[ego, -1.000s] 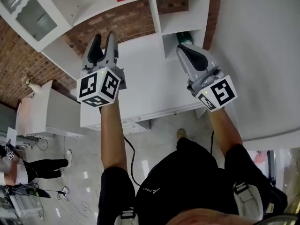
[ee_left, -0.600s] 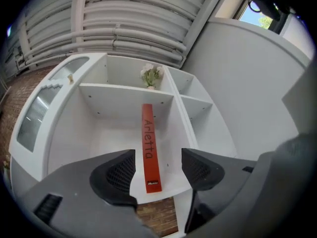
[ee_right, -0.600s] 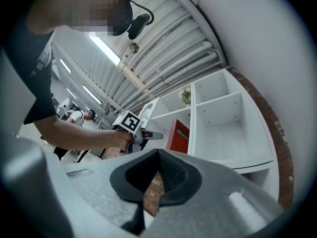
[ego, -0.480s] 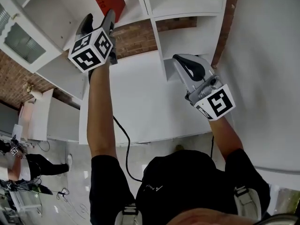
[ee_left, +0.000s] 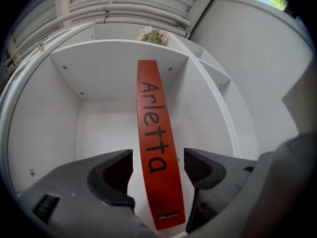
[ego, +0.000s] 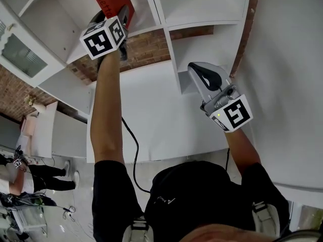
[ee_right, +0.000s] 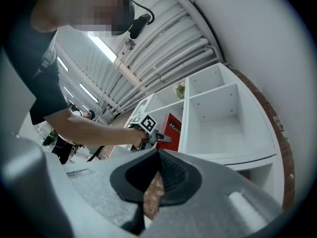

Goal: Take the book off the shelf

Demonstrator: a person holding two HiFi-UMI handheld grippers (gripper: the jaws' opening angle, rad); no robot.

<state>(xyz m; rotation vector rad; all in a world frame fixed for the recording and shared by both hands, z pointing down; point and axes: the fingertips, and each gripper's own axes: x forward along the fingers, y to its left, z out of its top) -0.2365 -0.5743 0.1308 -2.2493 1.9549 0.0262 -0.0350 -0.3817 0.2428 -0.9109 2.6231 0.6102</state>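
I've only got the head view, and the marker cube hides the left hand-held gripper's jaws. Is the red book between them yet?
Observer: Yes. In the left gripper view the spine of the red book stands between the opening jaws of the left hand-held gripper, a gap on each side, neither pad touching.
Operator: Anything beside it in that compartment?
Observer: No, the book is the only thing I see in there.
Operator: And the right one?
Observer: The right hand-held gripper has its jaws together on nothing, per its own view.
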